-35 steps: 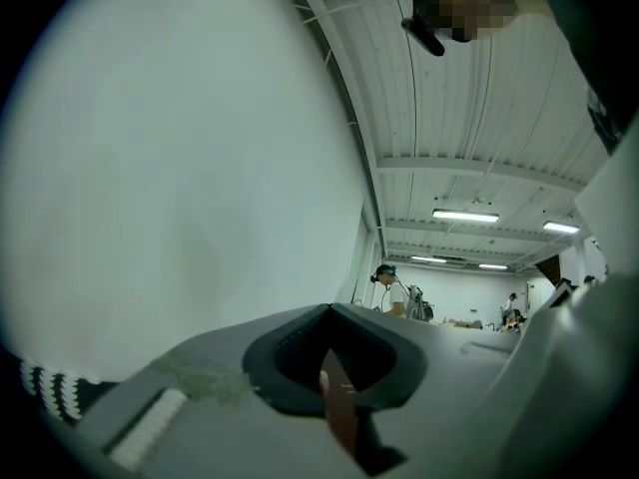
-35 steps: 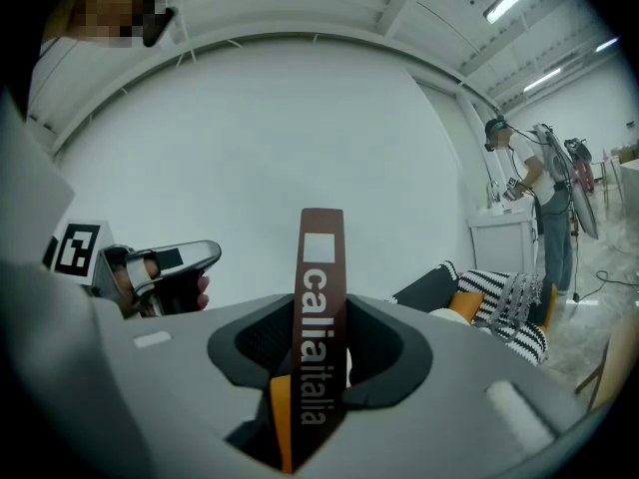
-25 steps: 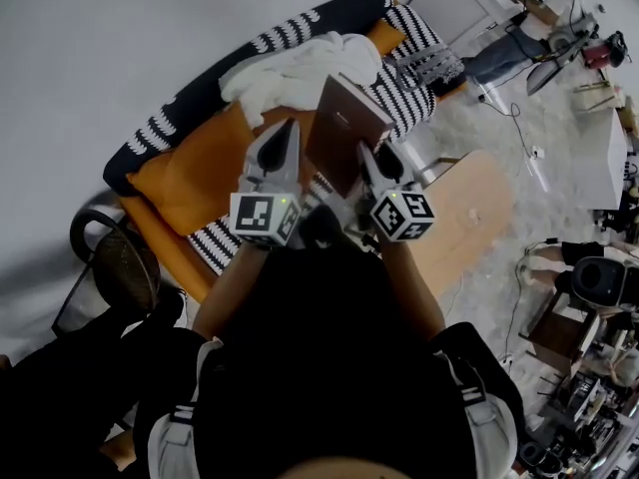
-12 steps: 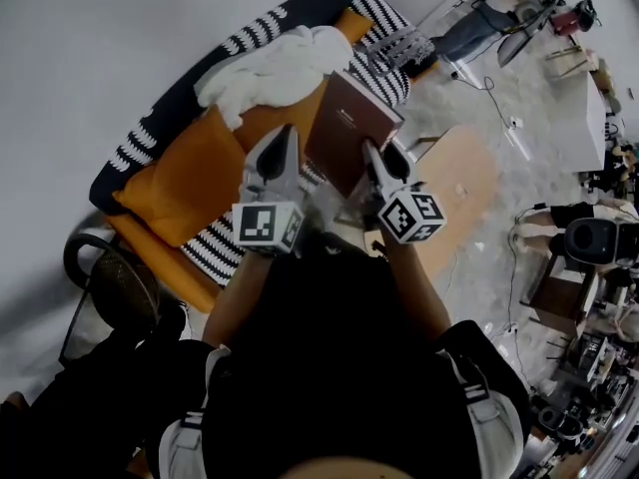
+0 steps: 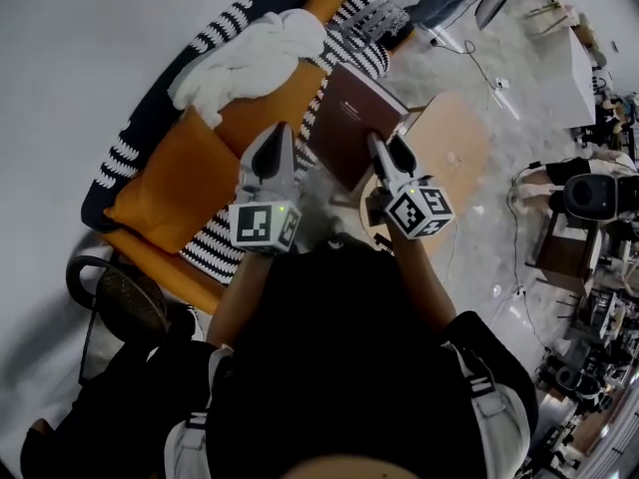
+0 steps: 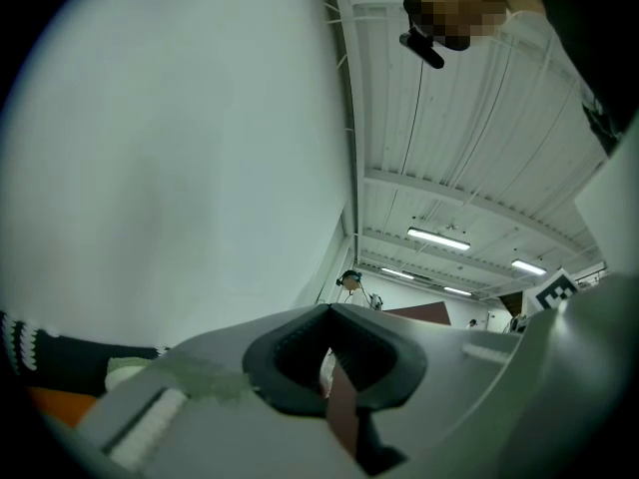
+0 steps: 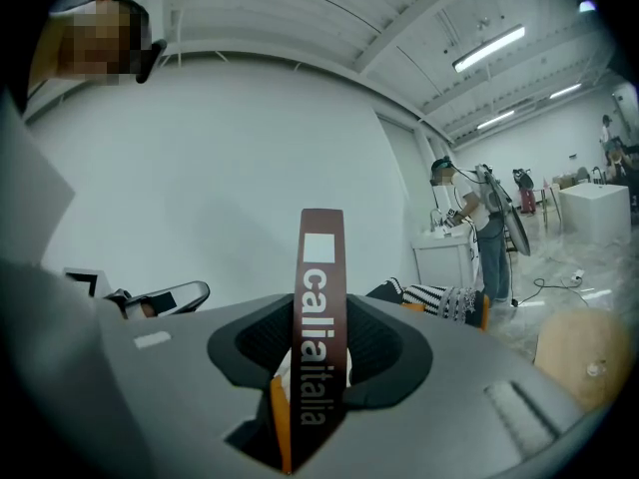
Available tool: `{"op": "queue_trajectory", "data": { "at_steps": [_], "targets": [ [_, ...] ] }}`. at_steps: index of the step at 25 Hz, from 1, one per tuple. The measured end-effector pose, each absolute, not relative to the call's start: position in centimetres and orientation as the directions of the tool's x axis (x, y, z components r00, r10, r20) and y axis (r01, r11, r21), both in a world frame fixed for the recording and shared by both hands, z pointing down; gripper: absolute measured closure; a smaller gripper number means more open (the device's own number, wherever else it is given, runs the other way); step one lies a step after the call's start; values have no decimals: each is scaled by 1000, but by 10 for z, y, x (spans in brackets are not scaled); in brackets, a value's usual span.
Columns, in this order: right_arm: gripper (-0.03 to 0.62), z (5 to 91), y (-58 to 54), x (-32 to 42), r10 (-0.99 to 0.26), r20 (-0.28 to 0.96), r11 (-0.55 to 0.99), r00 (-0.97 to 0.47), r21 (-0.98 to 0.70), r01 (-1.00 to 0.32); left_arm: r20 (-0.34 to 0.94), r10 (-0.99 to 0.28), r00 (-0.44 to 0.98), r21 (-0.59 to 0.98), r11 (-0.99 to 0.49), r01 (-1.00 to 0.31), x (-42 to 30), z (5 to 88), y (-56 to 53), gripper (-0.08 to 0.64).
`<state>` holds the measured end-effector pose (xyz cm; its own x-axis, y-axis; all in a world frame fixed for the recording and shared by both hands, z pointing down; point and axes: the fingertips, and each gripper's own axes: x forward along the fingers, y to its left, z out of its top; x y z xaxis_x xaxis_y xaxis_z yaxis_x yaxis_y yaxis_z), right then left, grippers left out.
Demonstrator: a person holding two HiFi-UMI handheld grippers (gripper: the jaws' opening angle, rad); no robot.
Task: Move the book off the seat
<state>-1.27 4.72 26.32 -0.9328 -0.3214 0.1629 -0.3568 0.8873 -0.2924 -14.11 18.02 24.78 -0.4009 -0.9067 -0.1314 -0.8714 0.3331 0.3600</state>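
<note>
Two grippers | right gripper (image 5: 387, 154) clamps brown hardback book (image 5: 349, 128) near spine | stiff, probably heavy | left gripper (image 5: 273, 140) closed, empty

Both forearms reach forward, side by side, from the torso. Left forearm (image 5: 238, 292) is bare, with its marker cube (image 5: 265, 225) facing up. Left tool (image 5: 276, 130) points ahead, jaws drawn to a thin slit, nothing clamped. Right tool (image 5: 387, 148) angles slightly outward and its jaws are clamped on the spine of the book (image 5: 349, 118), which stands upright between the pads. The 2 tools sit near each other, not touching.
</note>
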Motion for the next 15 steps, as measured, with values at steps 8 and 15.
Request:
{"op": "queue_trajectory", "data": {
  "at_steps": [8, 15],
  "targets": [
    [439, 257, 27, 14, -384, 134, 862, -913, -303, -407, -135, -925, -354, 351, 290, -890, -130, 249, 157, 554],
    [440, 256, -1, 53, -447, 117, 823, -887, -334, -459, -114, -948, -296, 339, 243, -909, -102, 251, 125, 554]
  ]
}}
